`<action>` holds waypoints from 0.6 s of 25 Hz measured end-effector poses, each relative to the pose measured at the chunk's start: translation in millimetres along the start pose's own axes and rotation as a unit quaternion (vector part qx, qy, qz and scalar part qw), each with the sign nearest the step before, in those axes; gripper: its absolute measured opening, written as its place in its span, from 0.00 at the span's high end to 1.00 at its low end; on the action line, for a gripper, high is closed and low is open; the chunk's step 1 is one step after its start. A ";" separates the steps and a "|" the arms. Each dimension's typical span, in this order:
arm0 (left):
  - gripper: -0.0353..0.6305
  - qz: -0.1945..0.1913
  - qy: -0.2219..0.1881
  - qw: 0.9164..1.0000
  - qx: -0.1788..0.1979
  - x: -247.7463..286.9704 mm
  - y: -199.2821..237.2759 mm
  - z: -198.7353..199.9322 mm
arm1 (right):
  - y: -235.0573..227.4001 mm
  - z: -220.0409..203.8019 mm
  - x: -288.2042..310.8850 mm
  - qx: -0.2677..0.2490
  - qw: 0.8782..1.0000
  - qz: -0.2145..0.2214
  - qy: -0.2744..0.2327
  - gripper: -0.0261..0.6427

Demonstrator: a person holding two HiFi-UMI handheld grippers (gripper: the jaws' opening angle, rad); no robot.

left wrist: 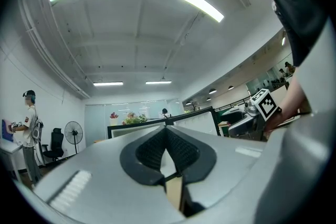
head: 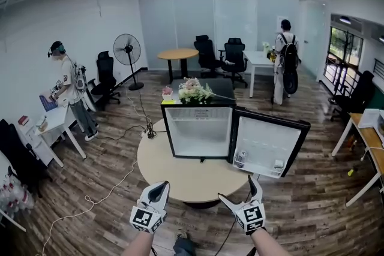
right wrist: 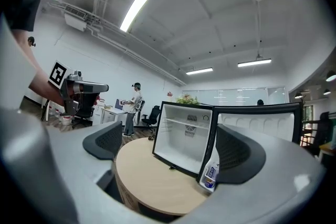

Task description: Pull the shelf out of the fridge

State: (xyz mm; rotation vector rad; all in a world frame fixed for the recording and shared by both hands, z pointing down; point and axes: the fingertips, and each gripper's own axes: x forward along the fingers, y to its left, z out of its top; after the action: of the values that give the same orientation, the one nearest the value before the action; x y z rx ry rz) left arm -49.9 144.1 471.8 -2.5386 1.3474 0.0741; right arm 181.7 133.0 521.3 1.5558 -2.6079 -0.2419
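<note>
The left gripper (head: 160, 187) hangs pinched together, empty, off the round table's (head: 180, 180) near edge. The shelf (right wrist: 181, 122) sits high inside the open fridge (head: 198, 136) toward the far edge. The right gripper (head: 237, 190) is spread and empty, so the approach seems barely begun; next, it likely needs to reach in and grip the shelf's front edge.

My left gripper (left wrist: 167, 132) looks towards the open fridge (left wrist: 128, 130) — jaws pressed together, tips touching.

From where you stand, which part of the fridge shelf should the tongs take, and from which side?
Take the shelf by its front edge, near the middle, coming straight in through the open front. It lies flat across the upper part of the fridge with that edge facing out, and the door is swung aside to the right. The right tongs are open, so probably handier.
</note>
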 end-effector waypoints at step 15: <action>0.95 -0.034 -0.018 0.999 -0.024 118.3 78.8 -40.2 | -44.2 -7.9 123.2 -0.003 1.000 -0.012 0.019 0.13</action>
State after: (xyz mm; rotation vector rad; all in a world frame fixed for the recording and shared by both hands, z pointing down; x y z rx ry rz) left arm -50.6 -3.6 474.2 -2.6065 1.2591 0.1393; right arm 162.7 3.2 521.0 1.5751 -2.5594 -0.2202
